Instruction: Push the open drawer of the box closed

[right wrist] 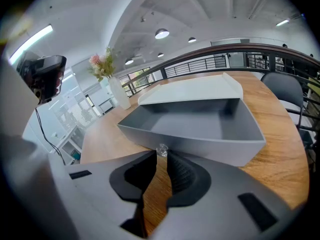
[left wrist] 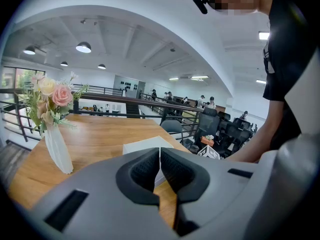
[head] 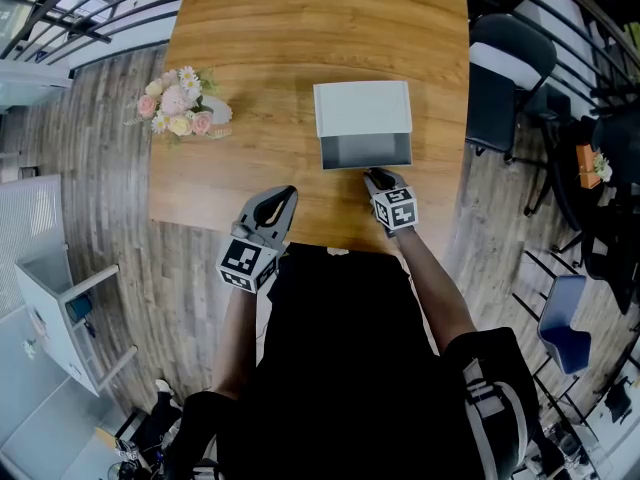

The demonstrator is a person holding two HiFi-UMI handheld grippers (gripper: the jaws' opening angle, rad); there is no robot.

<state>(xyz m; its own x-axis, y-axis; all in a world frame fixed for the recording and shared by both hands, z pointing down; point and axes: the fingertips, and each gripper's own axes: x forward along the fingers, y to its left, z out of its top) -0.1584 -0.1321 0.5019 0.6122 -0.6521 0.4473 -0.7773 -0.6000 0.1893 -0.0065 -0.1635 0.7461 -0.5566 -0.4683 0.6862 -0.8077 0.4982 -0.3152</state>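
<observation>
A white box sits on the wooden table, and its grey drawer is pulled out toward me, empty inside. My right gripper is at the drawer's front wall, near its right end. In the right gripper view the jaws are shut, and the right gripper tips sit against a small clear knob on the drawer front. My left gripper is shut on nothing, held over the table's near edge, left of the drawer. The box shows just beyond the left gripper.
A vase of pink and cream flowers stands at the table's left side; the vase also shows in the left gripper view. A black chair stands off the right edge. Railings run beyond the far end.
</observation>
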